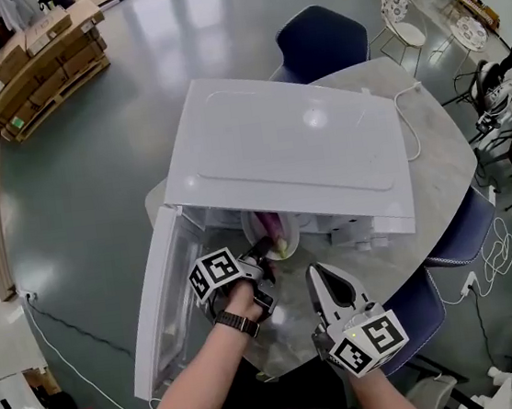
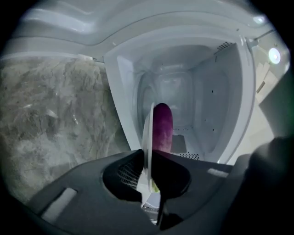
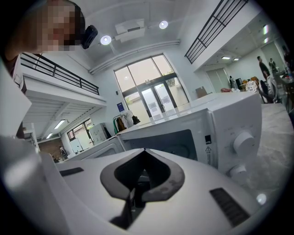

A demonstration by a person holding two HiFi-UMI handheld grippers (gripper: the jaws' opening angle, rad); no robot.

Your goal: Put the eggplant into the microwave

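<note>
The white microwave (image 1: 294,139) stands on a marble table (image 1: 441,162) with its door (image 1: 162,303) swung open to the left. My left gripper (image 1: 263,246) is at the opening, shut on the rim of a white plate (image 1: 261,226). The purple eggplant (image 1: 280,226) lies on that plate. In the left gripper view the plate (image 2: 149,131) shows edge-on between the jaws of my left gripper (image 2: 149,155), with the eggplant (image 2: 162,125) beside it inside the white cavity (image 2: 206,92). My right gripper (image 1: 313,271) hangs shut and empty before the microwave (image 3: 229,124).
Blue chairs stand behind the table (image 1: 319,38) and at its right (image 1: 468,230). A white power cord (image 1: 410,129) runs over the tabletop beside the microwave. A pallet of cardboard boxes (image 1: 40,63) sits on the grey floor at the far left.
</note>
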